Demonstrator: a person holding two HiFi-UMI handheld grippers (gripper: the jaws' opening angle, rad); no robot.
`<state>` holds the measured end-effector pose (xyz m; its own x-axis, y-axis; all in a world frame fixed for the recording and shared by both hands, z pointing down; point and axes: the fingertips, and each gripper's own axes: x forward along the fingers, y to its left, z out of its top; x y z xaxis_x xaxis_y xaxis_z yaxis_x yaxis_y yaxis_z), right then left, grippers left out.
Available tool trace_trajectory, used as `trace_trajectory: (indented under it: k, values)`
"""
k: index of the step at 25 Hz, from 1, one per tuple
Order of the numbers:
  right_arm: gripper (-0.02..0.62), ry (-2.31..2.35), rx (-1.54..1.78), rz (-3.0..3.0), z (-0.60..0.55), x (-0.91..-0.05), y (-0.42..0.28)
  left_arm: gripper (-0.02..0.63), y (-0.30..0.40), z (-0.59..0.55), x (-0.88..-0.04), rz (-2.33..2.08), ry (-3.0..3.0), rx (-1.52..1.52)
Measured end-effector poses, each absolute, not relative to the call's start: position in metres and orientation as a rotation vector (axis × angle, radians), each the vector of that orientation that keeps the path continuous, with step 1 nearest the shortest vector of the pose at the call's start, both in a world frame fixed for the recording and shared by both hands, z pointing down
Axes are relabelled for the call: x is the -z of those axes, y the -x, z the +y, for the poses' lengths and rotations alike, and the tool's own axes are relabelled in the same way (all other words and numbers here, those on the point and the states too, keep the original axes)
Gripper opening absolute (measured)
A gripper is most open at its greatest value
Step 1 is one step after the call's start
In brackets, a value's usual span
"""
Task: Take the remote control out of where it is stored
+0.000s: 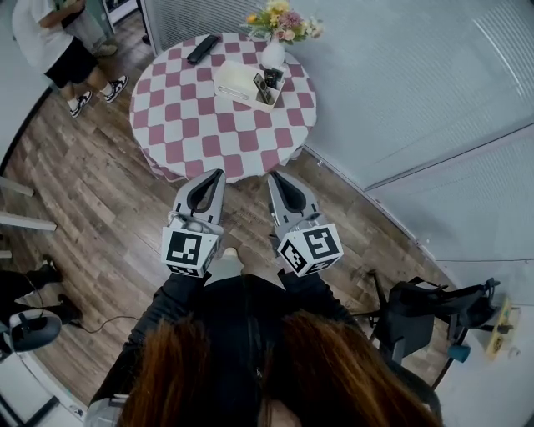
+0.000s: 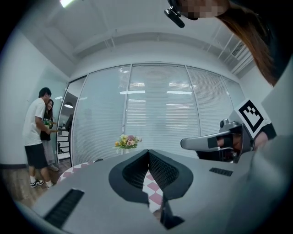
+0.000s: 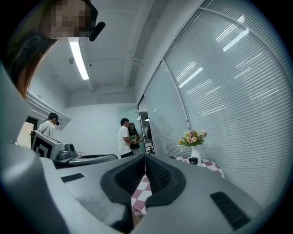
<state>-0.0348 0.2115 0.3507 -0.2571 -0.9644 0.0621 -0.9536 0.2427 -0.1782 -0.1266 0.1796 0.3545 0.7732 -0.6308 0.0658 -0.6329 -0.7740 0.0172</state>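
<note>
Head view: both claws are pointing at 12 o'clock, side by side, nearly touching the near edge of the round checkered counter [image 1: 192, 117].

L claw [image 1: 220, 173]: jaws are meeting at the tips, nothing between them. R claw [image 1: 272, 176]: jaws also pressed together, empty.

Remote control [image 1: 266, 87] is standing in the right-end compartment of the white box [image 1: 234, 82], right of the counter's centre, at 12 o'clock from the R claw. Vase [image 1: 273, 55] w/ flowers [image 1: 282, 21] is standing just behind the box at the far edge. A black flat bar [image 1: 203, 48] is lying at the far-left edge, apart from the box.

Room: the wood floor [image 1: 92, 200] is lying open from 7 to 10 o'clock. The glass wall [image 1: 400, 83] is running close along the counter's right edge, 12 to 3 o'clock, so there's little room there. A chair [image 1: 417, 313] is standing at 4 o'clock. A bystander [image 1: 58, 42] is standing at 10 o'clock, well apart from the counter.
</note>
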Motion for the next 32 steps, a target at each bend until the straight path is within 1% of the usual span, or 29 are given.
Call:
trace_trajectory:
  k: [8,14,23,32]
  values:
    - [0.015,1.910,0.289,2.389,0.173,-0.354,0.019,0.009,0.113,0.139,-0.358,-1.002,-2.941,-0.103]
    - [0.015,1.899,0.309,2.384,0.152,-0.360,0.017,0.009,0.115,0.122,-0.363,-1.016,-2.934,-0.117]
    - [0.015,1.904,0.321,2.393,0.139,-0.361,0.016,0.009,0.120,0.108,-0.367,-1.036,-2.907,-0.120]
    - [0.015,1.927,0.347,2.391,0.125,-0.370,-0.002,0.009,0.103,0.091,-0.376,-1.030,-2.890,-0.128]
